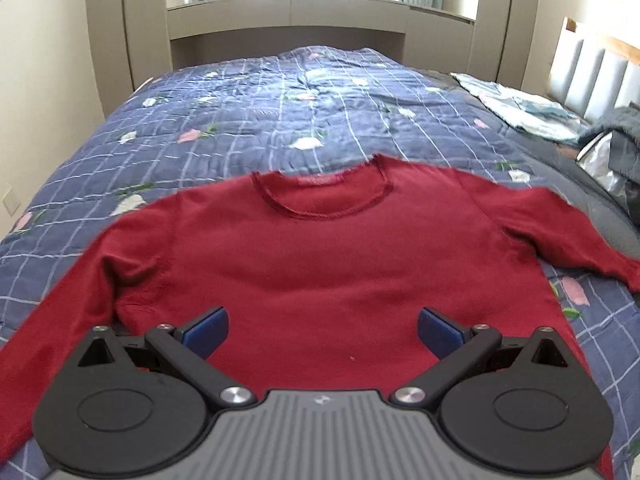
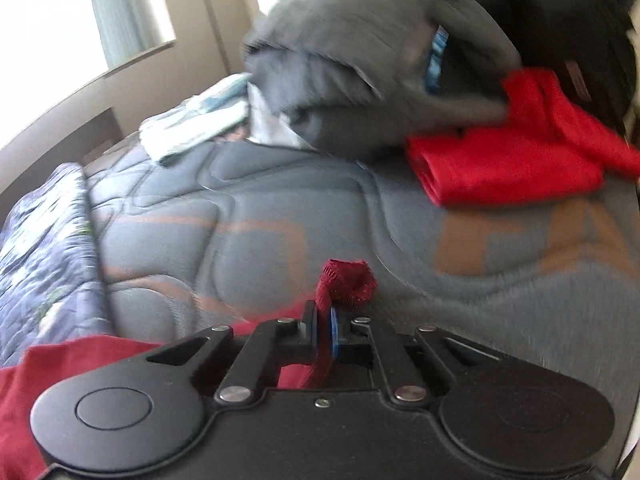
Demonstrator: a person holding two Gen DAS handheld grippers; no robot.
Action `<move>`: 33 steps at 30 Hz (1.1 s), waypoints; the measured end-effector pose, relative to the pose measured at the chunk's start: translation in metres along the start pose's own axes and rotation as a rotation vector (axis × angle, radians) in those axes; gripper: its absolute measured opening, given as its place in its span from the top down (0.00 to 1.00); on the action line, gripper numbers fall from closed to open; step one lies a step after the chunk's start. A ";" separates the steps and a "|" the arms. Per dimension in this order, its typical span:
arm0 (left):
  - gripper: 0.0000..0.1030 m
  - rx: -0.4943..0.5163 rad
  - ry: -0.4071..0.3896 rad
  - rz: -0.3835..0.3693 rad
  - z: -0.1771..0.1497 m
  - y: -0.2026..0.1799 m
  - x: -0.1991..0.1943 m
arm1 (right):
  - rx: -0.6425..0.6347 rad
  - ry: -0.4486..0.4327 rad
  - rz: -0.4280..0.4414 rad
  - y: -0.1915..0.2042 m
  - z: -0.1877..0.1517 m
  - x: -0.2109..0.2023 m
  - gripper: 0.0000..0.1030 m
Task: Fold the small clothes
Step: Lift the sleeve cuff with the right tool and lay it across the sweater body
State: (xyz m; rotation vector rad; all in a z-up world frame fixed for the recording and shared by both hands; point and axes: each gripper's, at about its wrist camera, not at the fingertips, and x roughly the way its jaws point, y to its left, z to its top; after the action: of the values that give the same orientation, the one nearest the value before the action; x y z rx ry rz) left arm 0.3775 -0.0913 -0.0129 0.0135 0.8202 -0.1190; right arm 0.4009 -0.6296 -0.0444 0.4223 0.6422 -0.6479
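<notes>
So there's one dark red sweater (image 1: 320, 264) spread flat, front up, on the blue plaid quilt (image 1: 240, 128), neckline pointing toward the far end of the bed, both sleeves out to the sides. Two grippers total. The left gripper (image 1: 322, 332) hovers over the sweater's lower body with its jaws spread wide, nothing between the blue pads (image 1: 208, 332).

The right gripper (image 2: 325, 330) is pinched almost fully together on a bunched bit of dark red ribbed edge (image 2: 347, 282), looks like a cuff or hem of that sweater, and more of the same fabric trails off under it to the left. That view is pretty blurry, so I can't say exactly which edge it is.

Other stuff: one brighter red folded garment (image 2: 504, 168) lying on the grey quilted mattress (image 2: 280, 220), one heap of grey clothes (image 2: 360, 64) just behind and touching it, and a pale blue-white cloth (image 2: 196, 124) further back. None of it sits between the grippers and the sweater.
</notes>
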 end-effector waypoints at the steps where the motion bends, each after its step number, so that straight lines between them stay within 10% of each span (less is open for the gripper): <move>1: 0.00 -0.012 -0.001 -0.002 0.002 0.005 -0.004 | -0.025 -0.020 0.022 0.010 0.007 -0.009 0.94; 15: 0.00 -0.145 -0.072 0.089 -0.005 0.083 -0.057 | -0.419 -0.196 0.604 0.253 0.006 -0.167 0.94; 25: 0.00 -0.279 -0.111 0.265 -0.018 0.163 -0.083 | -0.613 0.013 0.834 0.414 -0.154 -0.178 0.94; 33: 0.00 -0.335 -0.062 0.326 -0.037 0.204 -0.066 | -0.789 0.182 0.829 0.439 -0.267 -0.165 0.80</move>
State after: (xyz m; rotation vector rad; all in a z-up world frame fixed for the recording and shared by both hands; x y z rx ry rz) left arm 0.3286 0.1197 0.0027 -0.1711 0.7576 0.3245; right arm 0.4820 -0.0959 -0.0572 -0.0204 0.7629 0.4455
